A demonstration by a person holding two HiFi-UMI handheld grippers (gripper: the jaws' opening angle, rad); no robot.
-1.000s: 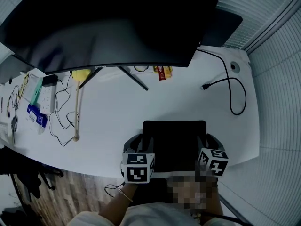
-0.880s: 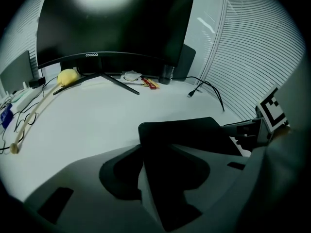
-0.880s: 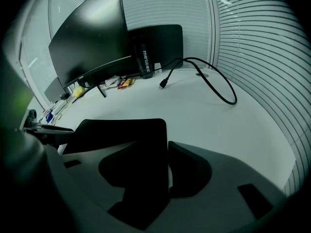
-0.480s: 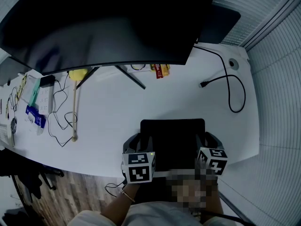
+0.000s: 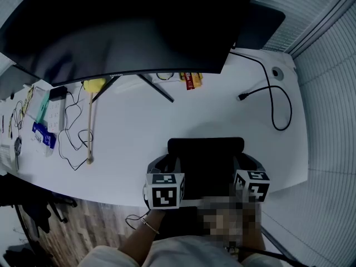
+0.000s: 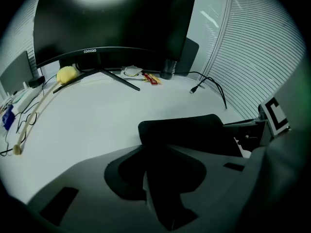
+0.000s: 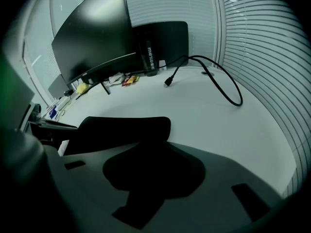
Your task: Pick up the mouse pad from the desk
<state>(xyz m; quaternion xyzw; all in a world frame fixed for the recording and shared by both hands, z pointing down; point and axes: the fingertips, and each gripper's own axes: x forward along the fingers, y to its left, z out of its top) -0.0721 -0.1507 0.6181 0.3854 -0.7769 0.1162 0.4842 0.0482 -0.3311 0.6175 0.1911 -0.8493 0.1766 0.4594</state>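
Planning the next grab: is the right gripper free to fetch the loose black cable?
Probably not yet: the right gripper has tongs that have just been closing on the mouse pad edge, so it's occupied, though bare desk leads to the cable.

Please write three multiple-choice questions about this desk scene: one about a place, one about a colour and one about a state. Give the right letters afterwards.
1. Where does the looped black cable lie?
A. on the right part of the white desk
B. on the floor
C. on the monitor stand

2. What colour is the mouse pad?
A. white
B. black
C. yellow

3. How is the mouse pad held?
A. it lies untouched
B. one gripper alone grips it
C. the left gripper and the right gripper each grip one side

1 A: the head view shows its loop there.
2 B: it is dark in every view.
3 C: both grippers' jaws have just been closing, each with a pad edge between them.
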